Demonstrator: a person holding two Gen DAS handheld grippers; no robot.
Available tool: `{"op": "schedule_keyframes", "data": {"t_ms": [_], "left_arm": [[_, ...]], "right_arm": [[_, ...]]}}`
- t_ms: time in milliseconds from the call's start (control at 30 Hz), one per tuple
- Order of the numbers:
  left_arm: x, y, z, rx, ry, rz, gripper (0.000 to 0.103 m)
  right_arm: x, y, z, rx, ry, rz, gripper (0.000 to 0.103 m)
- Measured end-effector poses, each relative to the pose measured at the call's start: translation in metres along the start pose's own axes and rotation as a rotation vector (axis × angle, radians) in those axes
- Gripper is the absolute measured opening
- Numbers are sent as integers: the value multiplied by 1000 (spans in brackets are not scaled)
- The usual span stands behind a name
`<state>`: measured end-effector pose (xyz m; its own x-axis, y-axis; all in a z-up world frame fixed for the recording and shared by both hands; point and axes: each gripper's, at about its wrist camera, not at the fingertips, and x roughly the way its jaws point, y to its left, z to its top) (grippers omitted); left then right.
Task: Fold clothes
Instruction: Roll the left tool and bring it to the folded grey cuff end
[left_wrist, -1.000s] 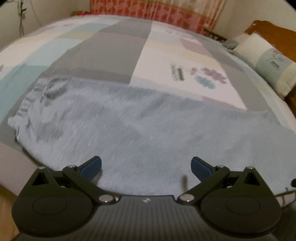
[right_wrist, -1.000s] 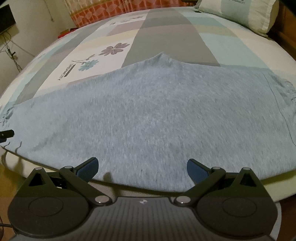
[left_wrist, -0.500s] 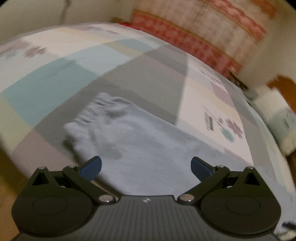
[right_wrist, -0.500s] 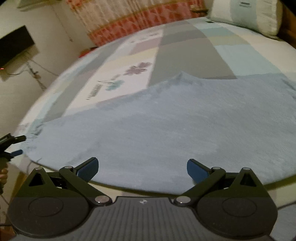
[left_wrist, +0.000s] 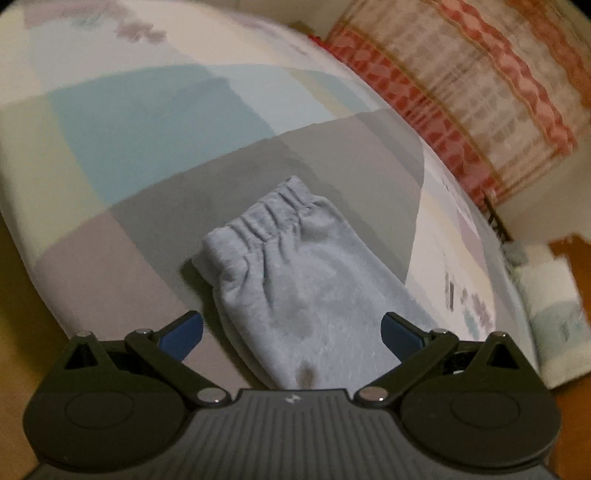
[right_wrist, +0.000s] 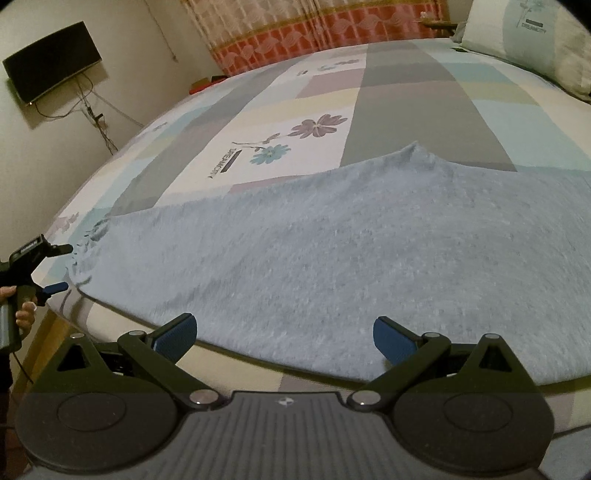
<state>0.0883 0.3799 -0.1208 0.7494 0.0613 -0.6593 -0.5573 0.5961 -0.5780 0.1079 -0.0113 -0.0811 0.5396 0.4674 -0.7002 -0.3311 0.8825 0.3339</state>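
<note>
Both grippers, left gripper (left_wrist: 291, 330) & right gripper (right_wrist: 283, 336), fingers wide apart, holding nothing. Blue garment (right_wrist: 332, 251) lies flat on bed (right_wrist: 406, 92); left lines up w/ gathered cuff (left_wrist: 266, 218), prob. to grab it for the fold.

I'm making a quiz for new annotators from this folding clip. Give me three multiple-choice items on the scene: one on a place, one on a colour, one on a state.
1. Where does the gathered cuff lie in the left wrist view?
A. ahead of the left gripper, on the bed
B. on the pillow
C. on the floor

2. What colour is the garment?
A. red
B. light blue-grey
C. black

3. How does the right gripper stand?
A. shut on the garment
B. shut on nothing
C. open, holding nothing

Answers:
1 A: the cuff rests on the grey patch of the bedspread, beyond the open left gripper.
2 B: the cloth spread across the bed is pale blue-grey.
3 C: its blue pads stand wide apart over the garment's near edge.
</note>
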Motion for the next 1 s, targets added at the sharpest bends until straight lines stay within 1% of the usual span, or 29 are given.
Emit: {"op": "schedule_keyframes", "data": {"t_ms": [133, 333, 533, 633, 733, 800, 867, 1000], "left_arm": [[8, 8, 2, -11, 1, -36, 102], [17, 18, 11, -44, -9, -99, 102], [21, 30, 16, -123, -18, -161, 102], [23, 38, 15, -166, -1, -220, 102], [25, 43, 15, -196, 20, -270, 102], [29, 41, 15, -168, 34, -268, 102], [33, 38, 15, -134, 52, -262, 102], [36, 34, 16, -104, 89, -268, 102]], "right_arm": [[3, 0, 1, 2, 8, -18, 103], [18, 6, 2, -10, 49, -32, 103], [27, 16, 6, -43, 69, -24, 103], [31, 26, 13, -82, 69, -16, 103], [43, 48, 25, -165, 77, 6, 103], [53, 66, 33, -228, 84, 28, 103], [66, 91, 41, -306, 94, 68, 103], [97, 151, 50, -480, 113, 169, 103]]}}
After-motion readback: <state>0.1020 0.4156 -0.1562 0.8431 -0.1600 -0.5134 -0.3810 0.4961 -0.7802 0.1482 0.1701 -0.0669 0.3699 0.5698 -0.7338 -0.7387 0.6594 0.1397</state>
